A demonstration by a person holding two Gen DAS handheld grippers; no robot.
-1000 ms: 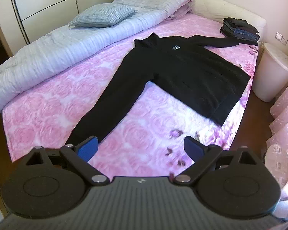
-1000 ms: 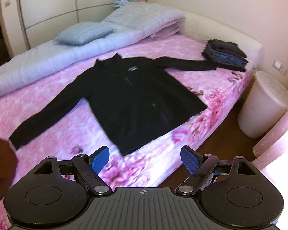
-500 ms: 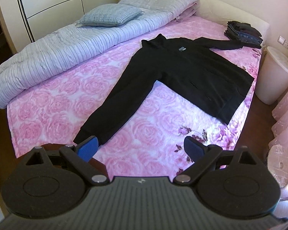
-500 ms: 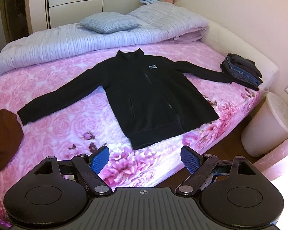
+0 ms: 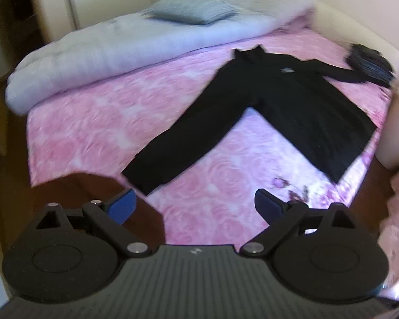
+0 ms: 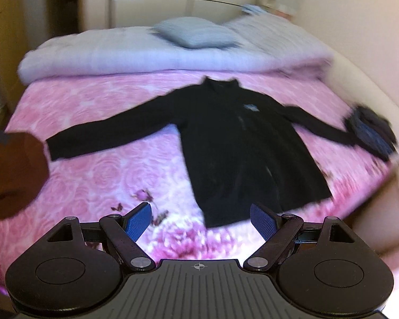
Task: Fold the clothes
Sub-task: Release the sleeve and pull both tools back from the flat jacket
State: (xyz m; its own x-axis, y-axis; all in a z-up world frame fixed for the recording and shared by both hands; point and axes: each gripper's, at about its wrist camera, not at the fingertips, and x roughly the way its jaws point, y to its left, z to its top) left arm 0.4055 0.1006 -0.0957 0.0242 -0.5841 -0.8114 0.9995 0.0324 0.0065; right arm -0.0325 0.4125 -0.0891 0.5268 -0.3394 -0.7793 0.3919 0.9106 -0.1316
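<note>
A black zip jacket lies flat on the pink flowered bedspread, collar toward the far side, both sleeves spread out. In the left wrist view the jacket stretches one sleeve toward me, its cuff just beyond the blue pad. My left gripper hangs open above the near edge of the bed, nothing between its fingers. My right gripper is open too, held above the bed just short of the jacket's hem. Both views are blurred.
A pale blue quilt and pillow lie along the far side. A stack of folded dark clothes sits at the right end by the far sleeve. A brown rounded object is at the left; wardrobes stand behind.
Both views have rolled and shifted sideways along the bed. In the right wrist view the jacket now lies nearly square ahead, its hem closer to the fingers. Both grippers stayed open.
</note>
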